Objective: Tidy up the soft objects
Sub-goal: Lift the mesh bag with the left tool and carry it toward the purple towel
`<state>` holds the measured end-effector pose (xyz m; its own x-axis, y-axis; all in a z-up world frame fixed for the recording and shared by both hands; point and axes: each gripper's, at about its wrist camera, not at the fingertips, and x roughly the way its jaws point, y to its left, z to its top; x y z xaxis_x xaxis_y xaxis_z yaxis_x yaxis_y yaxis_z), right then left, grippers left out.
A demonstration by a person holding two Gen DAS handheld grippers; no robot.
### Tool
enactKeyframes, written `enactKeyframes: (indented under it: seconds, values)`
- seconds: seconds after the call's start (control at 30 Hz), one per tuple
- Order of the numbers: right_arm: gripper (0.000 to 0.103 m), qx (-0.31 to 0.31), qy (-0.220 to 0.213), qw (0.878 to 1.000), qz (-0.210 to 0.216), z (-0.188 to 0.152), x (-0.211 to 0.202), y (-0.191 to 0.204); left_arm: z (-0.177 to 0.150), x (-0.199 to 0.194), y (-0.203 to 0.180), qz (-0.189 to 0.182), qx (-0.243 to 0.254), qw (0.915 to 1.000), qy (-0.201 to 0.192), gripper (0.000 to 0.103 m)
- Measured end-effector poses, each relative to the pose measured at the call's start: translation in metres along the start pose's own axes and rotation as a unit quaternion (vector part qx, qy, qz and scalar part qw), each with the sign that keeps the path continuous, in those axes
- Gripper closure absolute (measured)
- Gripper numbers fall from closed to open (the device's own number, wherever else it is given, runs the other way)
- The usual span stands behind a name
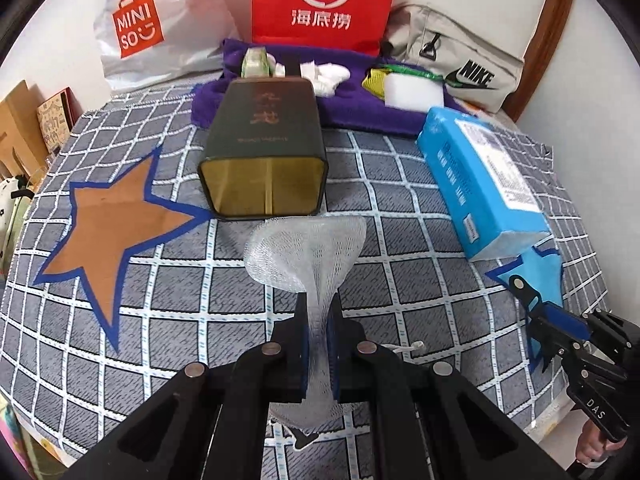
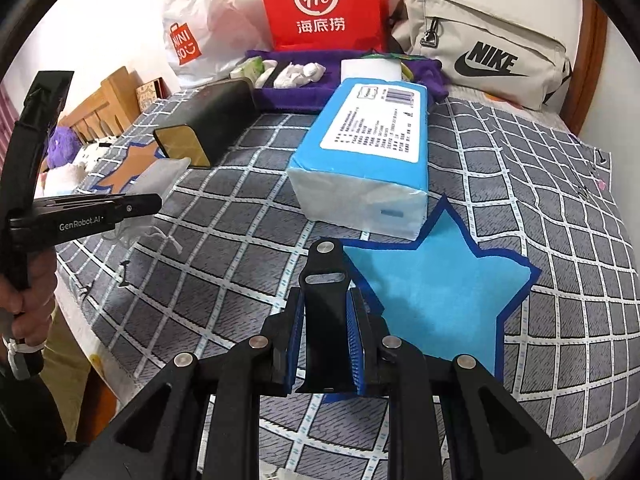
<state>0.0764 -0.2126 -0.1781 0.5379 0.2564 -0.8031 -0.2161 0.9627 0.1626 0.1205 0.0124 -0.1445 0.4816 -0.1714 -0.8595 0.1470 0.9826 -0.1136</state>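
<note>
Left gripper (image 1: 318, 344): jaws were clamped on a white mesh pouch (image 1: 308, 256), which fanned out ahead of the fingertips.
Right gripper (image 2: 326, 336): jaws were closed on a black clip (image 2: 324, 280).
Beyond left jaws: dark tin box (image 1: 264, 160), lying open-ended.
Beyond right jaws: blue tissue pack (image 2: 368, 152).

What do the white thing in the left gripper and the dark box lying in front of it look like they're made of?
White mesh bag: looks like fine soft netting, semi-sheer, since the checked cloth shows through it and it bunches where the left gripper pinches it. Dark box: probably a metal tin, matte dark green outside, with a shiny gold interior that reflects light; coated card can't be ruled out.
</note>
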Motion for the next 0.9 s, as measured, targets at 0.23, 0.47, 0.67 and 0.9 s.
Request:
enactKeyframes:
  seconds: [0.23, 0.47, 0.67, 0.9]
  values:
    - [0.082, 0.001, -0.015, 1.000, 0.006, 0.009, -0.016, 0.006, 0.005, -0.018, 0.003, -0.001, -0.002, 0.9999, -0.016, 0.095]
    - [0.082, 0.011, -0.030, 0.999, 0.027, 0.018, -0.032, 0.006, 0.011, -0.042, 0.007, -0.002, -0.006, 0.9993, -0.037, 0.095]
    - [0.082, 0.012, -0.045, 0.998, 0.029, 0.024, -0.046, 0.009, 0.017, -0.059, 0.006, -0.008, -0.010, 0.9985, -0.052, 0.095]
    - [0.082, 0.009, -0.063, 0.998, 0.025, 0.037, -0.063, 0.007, 0.028, -0.076, 0.006, -0.011, -0.012, 0.9976, -0.068, 0.095]
